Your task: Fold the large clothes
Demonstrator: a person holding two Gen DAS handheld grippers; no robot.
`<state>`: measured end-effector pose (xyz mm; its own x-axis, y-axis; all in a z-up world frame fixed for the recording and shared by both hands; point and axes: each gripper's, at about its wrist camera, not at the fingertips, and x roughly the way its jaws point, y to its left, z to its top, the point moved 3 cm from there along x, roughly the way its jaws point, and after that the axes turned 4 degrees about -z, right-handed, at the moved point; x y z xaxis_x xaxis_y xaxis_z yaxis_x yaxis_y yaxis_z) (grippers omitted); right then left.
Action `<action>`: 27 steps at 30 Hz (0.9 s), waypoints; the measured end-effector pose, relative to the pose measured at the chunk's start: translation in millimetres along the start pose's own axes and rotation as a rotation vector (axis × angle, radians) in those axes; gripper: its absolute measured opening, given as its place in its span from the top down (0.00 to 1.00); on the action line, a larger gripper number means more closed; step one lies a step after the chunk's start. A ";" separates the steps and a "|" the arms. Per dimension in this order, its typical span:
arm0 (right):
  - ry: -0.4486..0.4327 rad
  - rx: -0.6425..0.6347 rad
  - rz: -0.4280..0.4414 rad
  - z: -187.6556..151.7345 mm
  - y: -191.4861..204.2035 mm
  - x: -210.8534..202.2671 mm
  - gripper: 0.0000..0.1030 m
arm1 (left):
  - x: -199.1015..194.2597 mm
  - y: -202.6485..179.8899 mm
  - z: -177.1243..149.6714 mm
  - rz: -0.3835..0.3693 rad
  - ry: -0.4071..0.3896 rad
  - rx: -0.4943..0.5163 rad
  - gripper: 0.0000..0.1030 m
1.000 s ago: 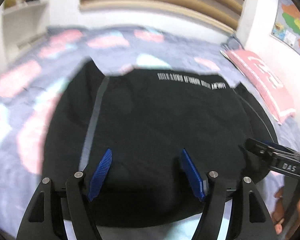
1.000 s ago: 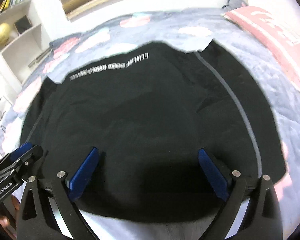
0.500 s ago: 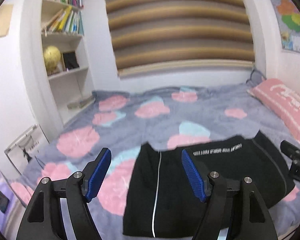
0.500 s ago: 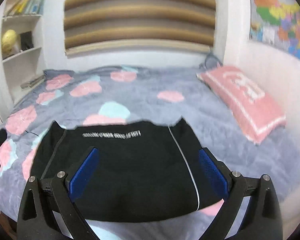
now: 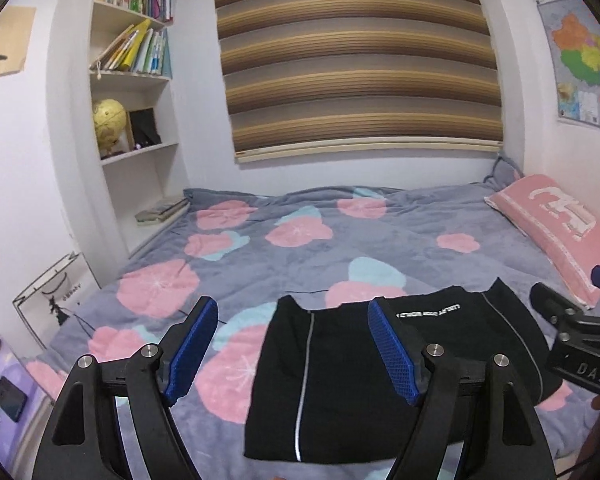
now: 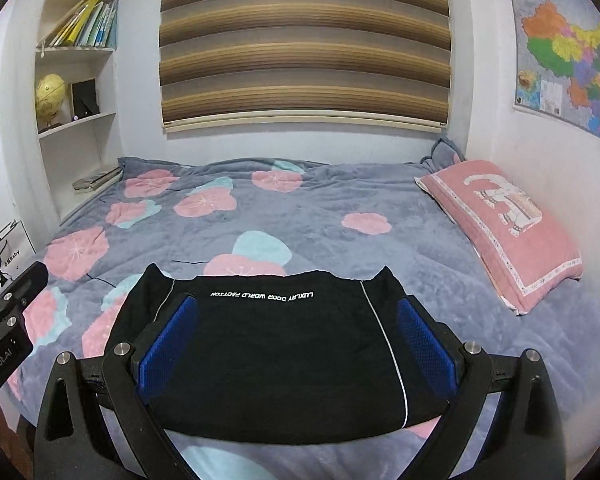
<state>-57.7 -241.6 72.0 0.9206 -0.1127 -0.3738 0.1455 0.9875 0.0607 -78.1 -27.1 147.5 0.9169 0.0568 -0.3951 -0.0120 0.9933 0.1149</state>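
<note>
The black garment [image 6: 276,356] lies folded flat on the bed [image 6: 340,208], just beyond both sets of jaws. Left gripper [image 5: 292,354] has just been opening, nothing between its jaws; right gripper [image 6: 296,348] gapes wide, empty. Risk: a careless re-grab snags one layer and undoes the fold.

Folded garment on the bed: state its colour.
Black garment with thin white piping and white lettering, clearest in the right wrist view.

We see our right tool [image 6: 296,344] held above the bed [image 6: 320,216], its blue pads [image 6: 426,346] wide apart with nothing between them. Below lies the folded black garment [image 6: 268,360], flat, white lettering near its far edge. A pink pillow [image 6: 500,224] rests beside the right wall.
</note>
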 end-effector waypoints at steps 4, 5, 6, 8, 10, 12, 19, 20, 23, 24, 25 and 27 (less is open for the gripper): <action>0.048 0.002 0.007 -10.1 -1.0 12.3 0.02 | 10.5 -9.6 -11.5 -0.029 0.049 0.010 0.24; 0.066 0.002 0.010 -13.4 -1.2 17.1 0.02 | 13.9 -12.3 -15.2 -0.037 0.068 0.009 0.24; 0.084 0.002 0.014 -16.4 -1.2 21.7 0.02 | 16.1 -15.2 -18.4 -0.043 0.081 0.009 0.24; 0.114 0.005 0.021 -21.7 -0.6 29.1 0.02 | 21.3 -19.5 -23.7 -0.054 0.107 0.012 0.24; 0.132 0.005 0.025 -25.9 0.7 33.6 0.02 | 25.9 -21.9 -27.6 -0.056 0.125 0.012 0.24; 0.145 0.003 0.027 -29.6 1.0 37.4 0.02 | 30.7 -22.5 -30.4 -0.058 0.140 0.011 0.24; 0.170 0.009 0.029 -35.0 -0.5 44.5 0.02 | 42.7 -22.4 -36.2 -0.062 0.178 0.000 0.24; 0.175 0.013 0.032 -36.0 -0.9 45.9 0.02 | 43.6 -21.3 -36.1 -0.064 0.180 0.000 0.24; 0.192 0.020 0.040 -38.3 -1.8 50.5 0.02 | 44.8 -21.9 -37.0 -0.062 0.185 0.001 0.24; 0.197 0.019 0.040 -39.2 -1.8 52.2 0.02 | 45.4 -22.0 -37.3 -0.060 0.187 0.003 0.24; 0.201 0.018 0.039 -39.9 -1.6 53.4 0.02 | 46.0 -22.1 -37.7 -0.060 0.189 0.004 0.24; 0.206 0.016 0.037 -41.1 -0.6 54.5 0.02 | 47.3 -23.1 -38.8 -0.062 0.194 0.004 0.24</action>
<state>-22.5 -243.8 13.5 0.8324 -0.0496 -0.5520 0.1197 0.9886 0.0918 -49.9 -43.4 90.8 0.8216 0.0145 -0.5699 0.0438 0.9951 0.0884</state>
